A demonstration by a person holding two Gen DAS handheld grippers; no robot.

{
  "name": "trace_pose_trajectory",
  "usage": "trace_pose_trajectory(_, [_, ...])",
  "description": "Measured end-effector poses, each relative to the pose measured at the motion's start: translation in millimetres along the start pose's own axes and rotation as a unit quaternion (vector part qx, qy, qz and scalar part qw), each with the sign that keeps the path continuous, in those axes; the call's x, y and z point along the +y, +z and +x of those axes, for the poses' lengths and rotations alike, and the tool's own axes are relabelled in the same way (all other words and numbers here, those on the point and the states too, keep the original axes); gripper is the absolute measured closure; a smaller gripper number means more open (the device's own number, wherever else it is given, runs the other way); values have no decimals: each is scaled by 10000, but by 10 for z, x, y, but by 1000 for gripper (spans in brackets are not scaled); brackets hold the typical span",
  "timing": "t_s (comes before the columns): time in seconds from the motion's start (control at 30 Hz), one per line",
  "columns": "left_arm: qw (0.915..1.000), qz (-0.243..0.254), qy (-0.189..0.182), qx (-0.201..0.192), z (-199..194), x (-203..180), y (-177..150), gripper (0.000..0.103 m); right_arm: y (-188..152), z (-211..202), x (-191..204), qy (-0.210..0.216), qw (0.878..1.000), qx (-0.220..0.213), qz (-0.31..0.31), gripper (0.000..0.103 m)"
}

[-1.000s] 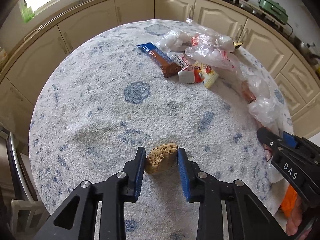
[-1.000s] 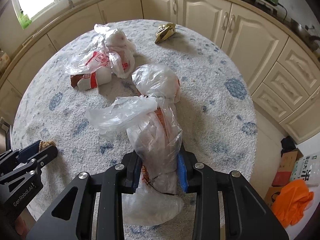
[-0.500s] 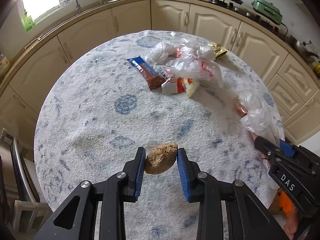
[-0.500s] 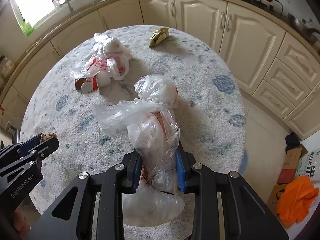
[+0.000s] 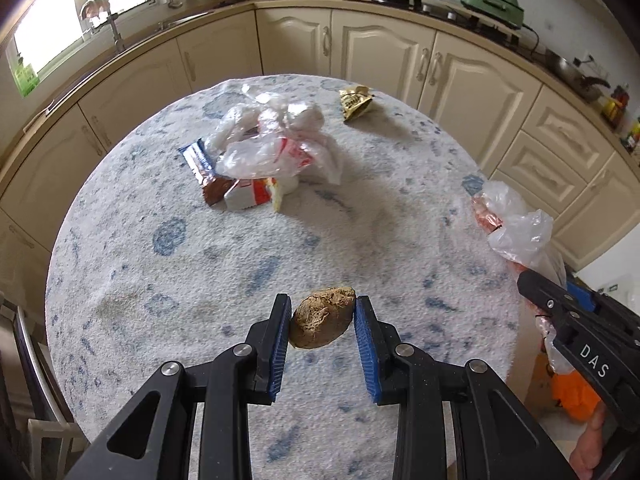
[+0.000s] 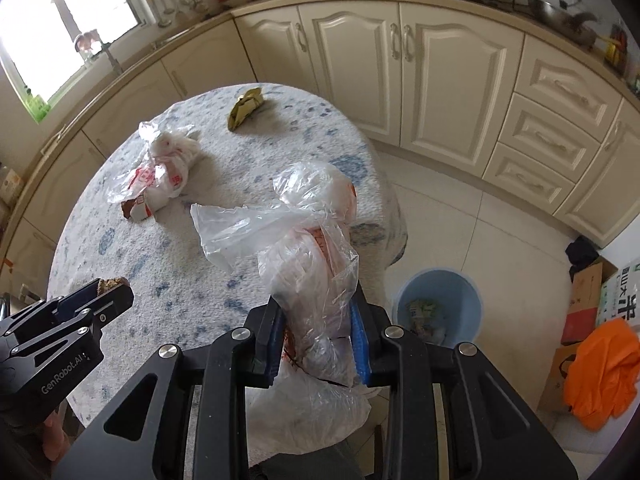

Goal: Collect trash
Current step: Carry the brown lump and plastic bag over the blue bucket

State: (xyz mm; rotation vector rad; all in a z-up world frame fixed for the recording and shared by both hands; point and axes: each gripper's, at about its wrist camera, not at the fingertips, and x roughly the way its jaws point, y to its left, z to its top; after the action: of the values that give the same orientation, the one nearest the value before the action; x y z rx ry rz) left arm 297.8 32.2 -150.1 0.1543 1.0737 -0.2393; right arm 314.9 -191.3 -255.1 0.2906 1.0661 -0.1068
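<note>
Where cream cabinets curve, round speckled table, blue bin beside.

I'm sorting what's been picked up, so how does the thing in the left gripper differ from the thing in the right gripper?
The left gripper holds a brown lump: small, solid, opaque, rough. The right gripper holds a plastic bag: far bigger, soft, crinkled and see-through, with red print. The lump sits wholly between its pads; the bag spills out above and below its pads. Both are clamped and lifted off the table.
</note>
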Motion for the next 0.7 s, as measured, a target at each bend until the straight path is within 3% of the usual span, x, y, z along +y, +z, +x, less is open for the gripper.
trace_pose_trajectory(0.4, [9965,732,-400,24,60,-945,135,75,-31,-260,-996,-425,9956,-126,828,74])
trace_pose_trajectory(0.7, [9874,1336,-802,268,264,-1751,249,75,-76,-391,-1694,-794,9868,-109,1411,74])
